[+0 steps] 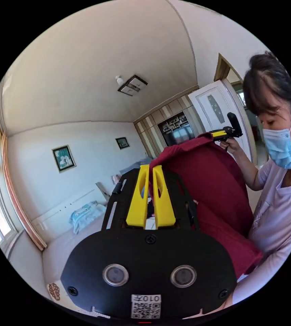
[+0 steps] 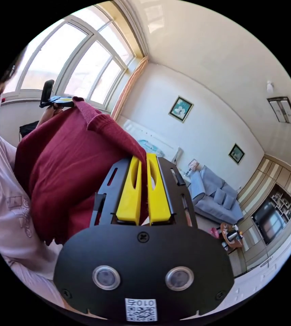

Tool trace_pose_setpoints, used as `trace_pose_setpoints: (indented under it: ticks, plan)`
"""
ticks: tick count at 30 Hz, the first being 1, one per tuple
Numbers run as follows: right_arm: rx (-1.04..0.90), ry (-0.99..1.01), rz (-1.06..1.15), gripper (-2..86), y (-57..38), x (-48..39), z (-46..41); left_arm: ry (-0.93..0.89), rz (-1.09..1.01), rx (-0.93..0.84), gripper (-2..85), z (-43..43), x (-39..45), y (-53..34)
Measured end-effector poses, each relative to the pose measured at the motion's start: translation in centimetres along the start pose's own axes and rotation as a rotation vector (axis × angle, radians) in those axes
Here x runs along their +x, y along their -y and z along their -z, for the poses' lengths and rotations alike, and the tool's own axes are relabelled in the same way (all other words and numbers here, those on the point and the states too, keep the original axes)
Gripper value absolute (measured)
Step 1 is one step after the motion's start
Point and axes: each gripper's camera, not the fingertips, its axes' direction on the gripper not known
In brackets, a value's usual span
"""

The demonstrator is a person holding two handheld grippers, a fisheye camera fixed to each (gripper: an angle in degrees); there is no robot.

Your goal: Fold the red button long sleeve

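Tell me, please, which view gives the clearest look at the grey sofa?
The right gripper view: the grey sofa sits unobstructed against the far wall, cushions visible. In the left gripper view, the red garment and the left gripper cover that part of the room, leaving barely a grey sliver.

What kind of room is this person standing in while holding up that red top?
Most likely a home living room. A grey sofa sits along the wall under framed pictures, a dark television is set into a built-in wall unit, and a big arched window lets in daylight.
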Motion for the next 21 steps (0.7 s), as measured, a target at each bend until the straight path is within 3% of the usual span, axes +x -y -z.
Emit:
trace_pose_setpoints:
  ticks: [3,6,9,13,16,21]
  plan:
    - [-0.163,0.113,-0.045,2.0,-1.1,4.1,-10.3,-0.064,0.138,-0.171,-0.3,-9.0,-3.9,-4.2]
    - [-0.012,0.24,-0.069,1.5,0.5,9.4,-13.2,-0.12,0.278,-0.138,-0.3,-14.2,-8.9,-5.3]
    - [0.077,0.125,-0.007,1.2,4.9,12.5,-10.4,-0.026,0.118,-0.038,-0.3,-12.8,-8.3,0.4]
    - [0.178,0.107,0.124,1.1,5.7,13.6,-7.4,0.075,-0.164,-0.089,-0.3,-11.2,-3.8,6.1]
    - [0.163,0.188,0.172,1.1,1.2,13.4,-10.3,-0.013,-0.235,-0.18,-0.3,-13.4,-1.2,4.3]
    - [-0.096,0.383,0.106,1.1,-10.5,11.0,-21.3,-0.241,-0.297,-0.399,-0.2,-20.8,5.4,-5.2]
